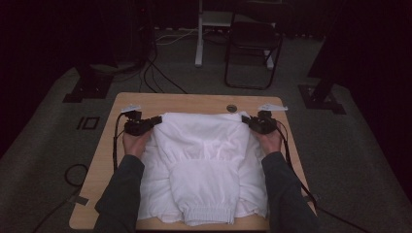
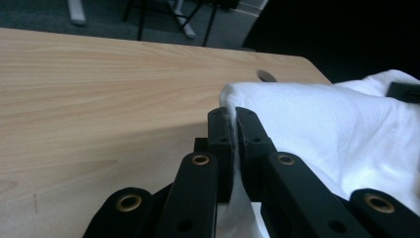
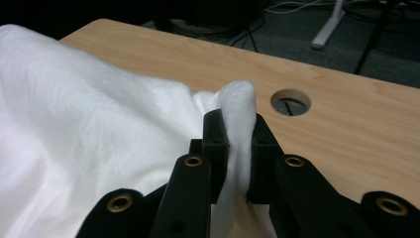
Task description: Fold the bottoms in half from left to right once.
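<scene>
A white sweatshirt (image 1: 204, 160) lies on the wooden table (image 1: 189, 101), its ribbed hem at the near edge. My left gripper (image 1: 158, 120) is shut on the garment's far left corner, the cloth (image 2: 317, 119) pinched between its black jaws in the left gripper view. My right gripper (image 1: 245, 119) is shut on the far right corner, a thick fold of white cloth (image 3: 237, 106) squeezed between its jaws. Both far corners are held a little above the tabletop, and the fabric stretches taut between the two grippers.
A round cable hole (image 1: 231, 108) sits in the table near its far edge, also seen as a hole (image 3: 290, 101) just beyond my right jaws. A black chair (image 1: 252, 43) and cables stand on the floor behind the table.
</scene>
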Demonstrator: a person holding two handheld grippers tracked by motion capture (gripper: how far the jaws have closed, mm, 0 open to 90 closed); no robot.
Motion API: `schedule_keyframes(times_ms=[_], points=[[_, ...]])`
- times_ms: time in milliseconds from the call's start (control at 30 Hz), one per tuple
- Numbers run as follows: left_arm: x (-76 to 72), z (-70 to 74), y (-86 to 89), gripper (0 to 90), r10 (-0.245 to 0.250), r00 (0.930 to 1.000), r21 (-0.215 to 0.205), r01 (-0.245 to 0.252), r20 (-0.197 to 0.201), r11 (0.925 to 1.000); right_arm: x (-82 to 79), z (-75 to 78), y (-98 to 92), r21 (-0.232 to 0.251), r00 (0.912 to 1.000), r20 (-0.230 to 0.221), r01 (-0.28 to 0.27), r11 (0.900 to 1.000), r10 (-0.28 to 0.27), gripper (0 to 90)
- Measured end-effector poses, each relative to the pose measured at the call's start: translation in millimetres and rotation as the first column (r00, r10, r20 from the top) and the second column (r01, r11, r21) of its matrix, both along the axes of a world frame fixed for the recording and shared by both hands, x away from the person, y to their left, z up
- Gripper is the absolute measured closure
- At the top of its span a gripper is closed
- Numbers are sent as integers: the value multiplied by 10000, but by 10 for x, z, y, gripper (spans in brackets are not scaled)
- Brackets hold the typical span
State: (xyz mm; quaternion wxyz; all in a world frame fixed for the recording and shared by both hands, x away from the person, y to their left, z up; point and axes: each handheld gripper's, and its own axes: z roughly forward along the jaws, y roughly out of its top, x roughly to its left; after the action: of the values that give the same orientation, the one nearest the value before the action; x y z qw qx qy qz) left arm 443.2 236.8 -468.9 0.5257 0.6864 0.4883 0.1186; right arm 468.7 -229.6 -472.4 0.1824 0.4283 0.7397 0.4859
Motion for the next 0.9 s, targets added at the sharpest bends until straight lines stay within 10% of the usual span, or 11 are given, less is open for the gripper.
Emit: schedule_keyframes(times_ms=[233, 533, 733, 900], points=[[-435, 83, -49, 871, -738, 9945, 943, 667, 745, 9933, -434, -14, -134, 398, 9962, 606, -650, 9971, 625, 819], [-962, -144, -94, 869, -1266, 9906, 1463, 1180, 510, 9822, -1069, -331, -187, 99, 9956, 261, -900, 9959, 897, 817], [-1142, -513, -198, 869, -1305, 9883, 2718, 1472, -789, 9510, -1282, -644, -99, -558, 9907, -854, -1110, 9922, 1060, 815], [-1091, -713, -420, 869, -1219, 9828, 4289, 1704, -1385, 8871, -1271, -889, 8, -1078, 9814, -1632, -1197, 9869, 1012, 815]])
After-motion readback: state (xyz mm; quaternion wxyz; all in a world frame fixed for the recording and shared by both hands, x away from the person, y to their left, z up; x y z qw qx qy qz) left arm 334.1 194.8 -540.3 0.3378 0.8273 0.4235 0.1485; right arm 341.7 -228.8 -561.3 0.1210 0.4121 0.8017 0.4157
